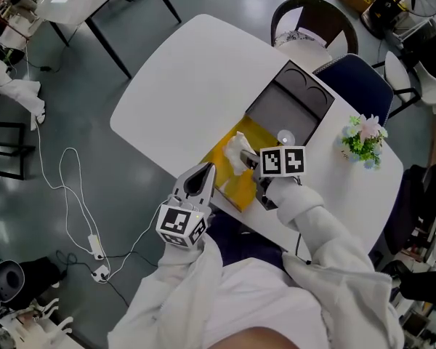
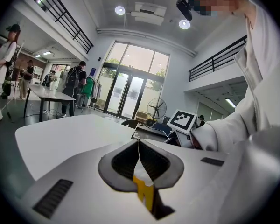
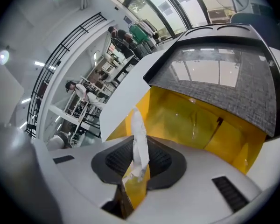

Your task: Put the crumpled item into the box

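The crumpled item is a wad of white paper (image 1: pixel 237 151); my right gripper (image 1: pixel 251 163) is shut on it and holds it over the open box (image 1: pixel 232 184). In the right gripper view the paper (image 3: pixel 140 143) stands pinched between the jaws above the box's yellow inside (image 3: pixel 191 120). The grey lid (image 3: pixel 224 78) lies folded back beyond. My left gripper (image 1: pixel 203 173) hovers by the box's near-left edge. In its own view the left gripper (image 2: pixel 139 146) has its jaws together with nothing between them.
The box rests on a white table (image 1: pixel 182 86) near its front edge. A small potted plant (image 1: pixel 363 140) stands at the table's right. Chairs (image 1: pixel 312 20) sit behind the table, and a cable (image 1: pixel 73 195) trails on the floor to the left.
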A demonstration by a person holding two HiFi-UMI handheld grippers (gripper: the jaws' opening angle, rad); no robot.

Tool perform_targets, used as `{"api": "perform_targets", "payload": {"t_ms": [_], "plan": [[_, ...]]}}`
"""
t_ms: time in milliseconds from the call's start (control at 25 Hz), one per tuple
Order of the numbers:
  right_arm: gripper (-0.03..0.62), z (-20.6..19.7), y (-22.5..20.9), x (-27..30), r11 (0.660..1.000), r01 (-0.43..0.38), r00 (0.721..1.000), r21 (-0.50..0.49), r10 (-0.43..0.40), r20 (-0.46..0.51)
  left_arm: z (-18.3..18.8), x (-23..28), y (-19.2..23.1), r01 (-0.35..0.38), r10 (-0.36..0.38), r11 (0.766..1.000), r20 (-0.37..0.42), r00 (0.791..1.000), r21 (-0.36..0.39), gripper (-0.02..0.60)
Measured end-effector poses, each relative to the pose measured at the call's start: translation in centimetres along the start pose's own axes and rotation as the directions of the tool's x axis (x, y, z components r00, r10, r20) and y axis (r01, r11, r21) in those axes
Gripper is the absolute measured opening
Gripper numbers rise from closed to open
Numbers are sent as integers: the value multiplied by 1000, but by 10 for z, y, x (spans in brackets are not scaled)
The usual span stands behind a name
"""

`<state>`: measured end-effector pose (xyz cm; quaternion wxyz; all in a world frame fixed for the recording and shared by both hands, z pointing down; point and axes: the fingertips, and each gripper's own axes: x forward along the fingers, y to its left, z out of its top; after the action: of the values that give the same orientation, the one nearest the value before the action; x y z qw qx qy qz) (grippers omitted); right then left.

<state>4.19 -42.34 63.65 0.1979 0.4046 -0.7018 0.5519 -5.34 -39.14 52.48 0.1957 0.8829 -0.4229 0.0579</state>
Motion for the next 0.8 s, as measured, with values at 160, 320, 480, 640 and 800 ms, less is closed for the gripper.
{"api": "perform_targets", "payload": {"t_ms": [160,320,480,640,800], "plan": [[81,4,-5,1,999,39,999,-28,-39,0,-1,-3,-2,-2,2,1000,3,1000,2,18],[94,4,-6,0,997,70,998,-37,-70,1,-1,-7,-2,-9,9,1000,7,1000,2,18],[154,7,-1,-3,997,56,998,-49,-55,16,1,-9,-4,-5,5,1000,18,1000,7,18],[240,6,3,-6,995,63,998,-83,-62,17,2,-11,-9,4,-5,1000,22,1000,12,18],[273,9,5,-14,987,91,995,-134,-86,46,5,-16,-12,5,-6,1000,34,999,17,18]]}}
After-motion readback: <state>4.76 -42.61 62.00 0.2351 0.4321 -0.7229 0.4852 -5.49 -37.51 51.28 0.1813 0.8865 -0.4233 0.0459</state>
